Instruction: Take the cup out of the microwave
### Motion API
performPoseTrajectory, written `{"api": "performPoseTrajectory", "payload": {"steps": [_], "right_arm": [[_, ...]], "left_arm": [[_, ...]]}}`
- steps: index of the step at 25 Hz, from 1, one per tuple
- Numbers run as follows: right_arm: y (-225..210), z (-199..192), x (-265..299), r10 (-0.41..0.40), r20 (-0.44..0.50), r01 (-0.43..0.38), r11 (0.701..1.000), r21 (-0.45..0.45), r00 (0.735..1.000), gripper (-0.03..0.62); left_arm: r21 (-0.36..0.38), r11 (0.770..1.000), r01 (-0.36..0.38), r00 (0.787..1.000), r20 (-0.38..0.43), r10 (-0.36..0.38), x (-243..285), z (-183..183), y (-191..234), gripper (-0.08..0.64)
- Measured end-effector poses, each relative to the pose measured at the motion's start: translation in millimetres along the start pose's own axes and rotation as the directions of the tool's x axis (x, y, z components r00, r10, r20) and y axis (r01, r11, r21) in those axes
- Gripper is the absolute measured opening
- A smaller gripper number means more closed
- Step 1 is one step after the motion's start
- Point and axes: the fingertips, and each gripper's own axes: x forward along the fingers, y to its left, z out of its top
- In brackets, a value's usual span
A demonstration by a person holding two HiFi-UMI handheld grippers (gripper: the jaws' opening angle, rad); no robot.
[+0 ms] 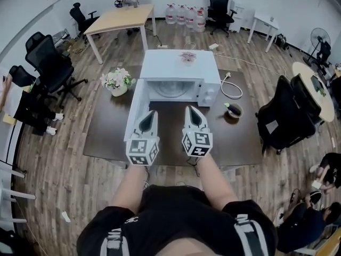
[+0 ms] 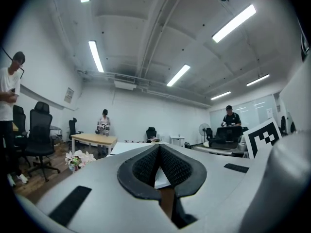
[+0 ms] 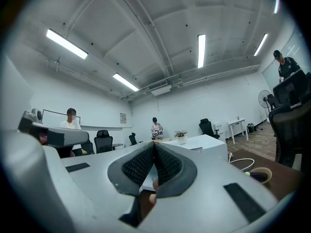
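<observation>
**Both claws clenched before open microwave**

A person holds the left gripper (image 1: 153,112) and right gripper (image 1: 190,109) side by side over a dark brown rectangular table (image 1: 106,135). Each has its jaws pressed together on nothing. Ahead stands a white boxy microwave oven (image 1: 181,68), its door (image 1: 135,108) swung open to the left. A small dark round cup (image 1: 233,111) sits on the table to the right of the oven, near a coiled white cable (image 1: 232,87).

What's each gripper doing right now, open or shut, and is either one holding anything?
Left gripper: shut, jaws together, nothing between them.
Right gripper: shut, jaws together, nothing held.
</observation>
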Motion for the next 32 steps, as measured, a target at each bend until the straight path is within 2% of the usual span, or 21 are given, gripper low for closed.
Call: {"api": "performPoseTrajectory", "payload": {"steps": [6, 7, 9, 10, 13, 16, 23, 27, 32], "right_arm": [[-6.7, -7.2, 39.6, -0.027, 0.02, 0.027, 0.999, -0.036, 0.999, 0.003], [-6.2, -9.3, 45.1, -0.013, 0.022, 0.014, 0.999, -0.039, 1.0, 0.037], [-5.0, -17.5, 59.4, 0.027, 0.007, -0.027, 0.999, -0.042, 1.0, 0.244], [-5.6, -22.2, 67.5, 0.038, -0.007, -0.038, 0.998, -0.044, 0.999, 0.31], [-9.9, -36.7, 91.1, 0.036, -0.052, -0.039, 0.998, -0.055, 0.998, 0.451], [-15.8, -55.5, 115.6, 0.022, -0.094, -0.029, 0.997, -0.069, 0.995, 0.483], [-34.3, -116.7, 172.4, -0.007, -0.196, -0.008, 0.997, -0.072, 0.981, 0.488], [-40.6, -154.6, 204.5, 0.007, -0.247, -0.021, 0.998, -0.054, 0.969, 0.488], [-56.2, -187.2, 247.4, 0.029, -0.274, -0.047, 0.997, -0.06, 0.961, 0.486]], "left_arm": [[-0.018, 1.0, -0.011, 1.0, -0.02, 0.01, 28.2, -6.3, 28.3, 0.002], [-0.02, 1.0, -0.011, 1.0, -0.023, 0.011, 30.8, -8.2, 30.2, 0.002], [-0.021, 1.0, -0.011, 1.0, -0.028, 0.011, 37.3, -11.9, 32.3, 0.002], [-0.022, 1.0, -0.011, 0.999, -0.03, 0.01, 40.8, -13.6, 33.0, 0.002], [-0.028, 1.0, -0.011, 0.999, -0.043, 0.01, 50.7, -19.5, 35.7, 0.002], [-0.039, 0.999, -0.021, 0.998, -0.059, 0.018, 59.1, -28.3, 40.4, 0.002], [-0.075, 0.995, -0.062, 0.994, -0.098, 0.054, 83.4, -55.0, 57.3, 0.002], [-0.046, 0.996, -0.078, 0.99, -0.125, 0.072, 99.8, -73.9, 66.6, 0.002], [-0.063, 0.992, -0.109, 0.986, -0.136, 0.099, 122.2, -96.5, 78.6, 0.002]]}}
